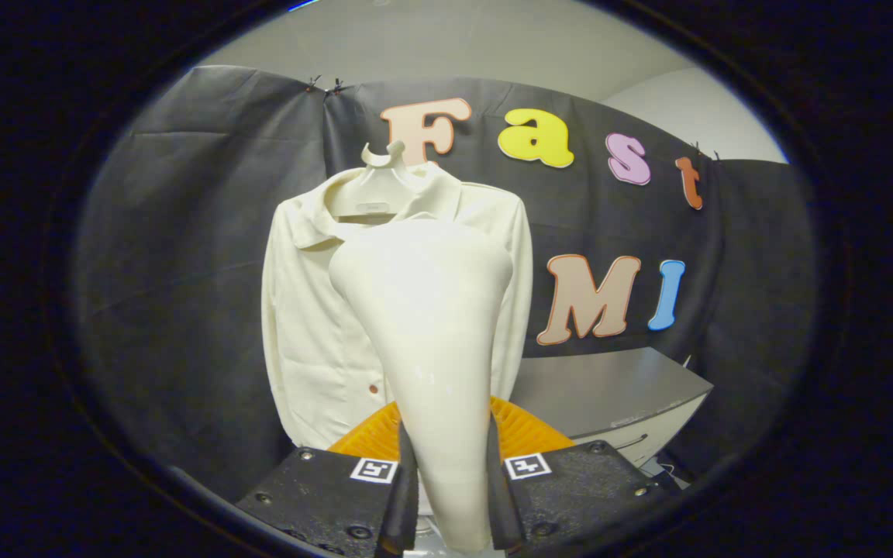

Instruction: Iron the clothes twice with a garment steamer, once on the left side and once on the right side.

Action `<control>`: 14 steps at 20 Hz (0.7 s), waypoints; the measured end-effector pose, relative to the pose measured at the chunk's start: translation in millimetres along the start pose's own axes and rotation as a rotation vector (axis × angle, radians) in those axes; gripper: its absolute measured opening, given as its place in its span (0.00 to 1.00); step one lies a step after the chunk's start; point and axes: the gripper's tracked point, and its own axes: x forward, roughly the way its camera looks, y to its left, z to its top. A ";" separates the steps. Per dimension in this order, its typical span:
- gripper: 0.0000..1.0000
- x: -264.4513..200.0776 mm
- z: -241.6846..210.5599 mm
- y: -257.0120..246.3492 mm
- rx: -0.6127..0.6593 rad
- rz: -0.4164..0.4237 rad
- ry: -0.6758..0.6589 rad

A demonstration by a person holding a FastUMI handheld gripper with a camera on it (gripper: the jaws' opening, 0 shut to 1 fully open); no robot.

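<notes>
A cream garment steamer [427, 325] stands upright between my fingers, its narrow handle pinched by both of them and its wide head flaring upward. My gripper [446, 480] is shut on that handle. Beyond the steamer hangs a cream shirt [303, 310] on a pale hanger [384, 159], facing me against the black cloth wall. The steamer's head covers the middle and right part of the shirt's front; the left front panel, collar and both sleeves show around it. I cannot tell whether the head touches the fabric.
A grey-topped cabinet [617, 391] with a drawer stands to the right of the shirt, low against the wall. Black cloth [175, 256] spreads behind and to the left of the shirt.
</notes>
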 end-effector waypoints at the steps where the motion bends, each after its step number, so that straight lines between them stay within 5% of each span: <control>1: 0.36 -0.8 -0.2 11.5 0.011 0.010 -0.006; 14: 0.36 58.5 -38.1 108.1 0.036 0.026 0.044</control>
